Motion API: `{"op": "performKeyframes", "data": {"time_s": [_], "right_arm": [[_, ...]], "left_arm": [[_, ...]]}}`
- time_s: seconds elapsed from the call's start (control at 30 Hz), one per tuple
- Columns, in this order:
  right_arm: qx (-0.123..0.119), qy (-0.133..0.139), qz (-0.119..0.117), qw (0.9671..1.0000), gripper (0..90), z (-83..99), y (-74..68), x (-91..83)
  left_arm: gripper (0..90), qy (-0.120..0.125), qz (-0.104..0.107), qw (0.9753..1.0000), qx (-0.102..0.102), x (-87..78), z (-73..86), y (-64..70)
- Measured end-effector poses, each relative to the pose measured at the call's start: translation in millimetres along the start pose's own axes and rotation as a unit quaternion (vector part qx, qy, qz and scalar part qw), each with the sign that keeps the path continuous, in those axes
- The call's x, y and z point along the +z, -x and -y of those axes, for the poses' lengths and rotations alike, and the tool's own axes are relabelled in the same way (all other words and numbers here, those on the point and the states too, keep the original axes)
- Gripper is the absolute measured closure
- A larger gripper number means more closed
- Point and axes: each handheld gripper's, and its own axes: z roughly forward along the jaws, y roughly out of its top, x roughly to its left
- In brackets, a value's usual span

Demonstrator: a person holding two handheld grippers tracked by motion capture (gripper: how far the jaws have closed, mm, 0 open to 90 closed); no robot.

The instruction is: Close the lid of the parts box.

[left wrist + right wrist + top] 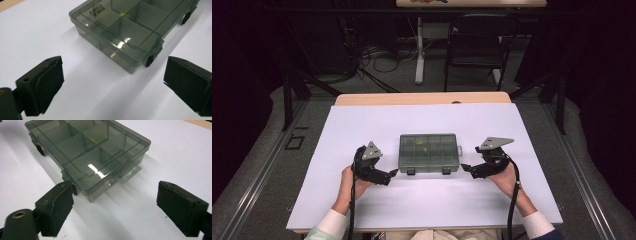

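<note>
Resting low over the white table sheet (362, 125), the left black two-jaw gripper (388, 174) sits just beside the near left corner of the smoky grey see-through plastic compartment box (429, 152), held by the person's left hand (348, 181). Its jaws stand spread wide with nothing between them; in the left gripper view the box's near corner (130, 65) and a small dark latch (149, 60) lie ahead of the gap, apart from both pads. The box lies flat with its lid closed, around the middle of the sheet and somewhat toward the near edge, its two latches facing the person. A small yellow piece (424, 148) shows through the lid in one of the middle compartments. To the right of the box, the right black two-jaw gripper (468, 170), in the person's right hand (506, 179), points at the near right corner. Its jaws are likewise released and wide apart, gripping nothing; in the right gripper view the left pad (58, 205) sits just beside the box's corner (87, 192), though whether it touches cannot be told.
</note>
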Motion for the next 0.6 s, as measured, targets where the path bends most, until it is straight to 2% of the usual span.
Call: {"op": "performKeyframes", "data": {"time_s": [0.27, 0.6], "right_arm": [[0.004, 0.005, 0.012, 0.9999, 5.5, 14.1, -2.0, -9.1], [0.002, 0.006, 0.019, 0.9998, 2.5, 28.9, -10.4, -15.5]], "left_arm": [[0.2, -0.012, -0.006, 0.9999, 0.002, -4.6, 14.3, 3.9], [0.1, -0.004, -0.016, 0.9999, 0.003, -12.3, 28.7, 10.3]]}}
